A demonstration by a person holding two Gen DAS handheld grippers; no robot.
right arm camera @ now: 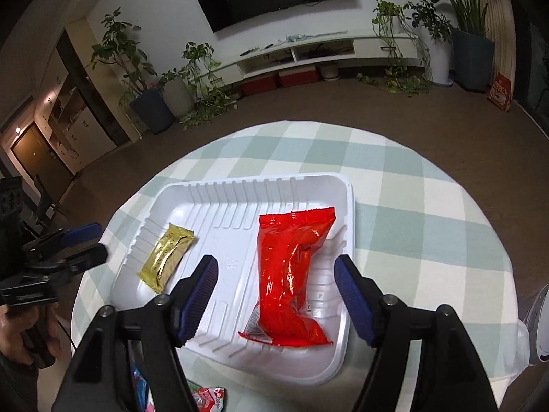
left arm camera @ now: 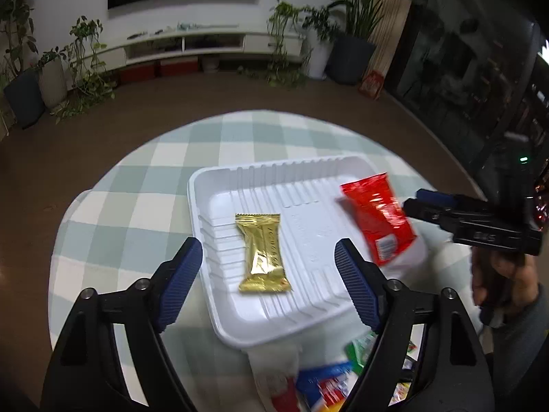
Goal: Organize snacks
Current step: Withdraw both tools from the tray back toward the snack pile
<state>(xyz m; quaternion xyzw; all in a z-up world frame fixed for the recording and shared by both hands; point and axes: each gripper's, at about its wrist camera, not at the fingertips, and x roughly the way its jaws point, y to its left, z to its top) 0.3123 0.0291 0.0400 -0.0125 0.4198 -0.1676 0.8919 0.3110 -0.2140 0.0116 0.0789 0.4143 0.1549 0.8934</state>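
Observation:
A white ribbed plastic tray [left arm camera: 212,185] [right arm camera: 343,185] sits on a round table with a green-and-white checked cloth. A gold snack packet [left arm camera: 262,252] [right arm camera: 167,257] lies in its left part. A red snack bag [left arm camera: 377,218] [right arm camera: 291,274] lies in its right part. My left gripper [left arm camera: 269,264] is open and empty, hovering over the gold packet. My right gripper [right arm camera: 276,281] is open and empty, just above the near end of the red bag. Each gripper also shows in the other's view, the right one [left arm camera: 429,202] and the left one [right arm camera: 85,243].
Several loose snack packets [left arm camera: 326,384] [right arm camera: 206,398] lie on the cloth in front of the tray. The table edge [right arm camera: 497,240] curves round on all sides above a brown floor. A white object [right arm camera: 538,326] stands at the table's right edge.

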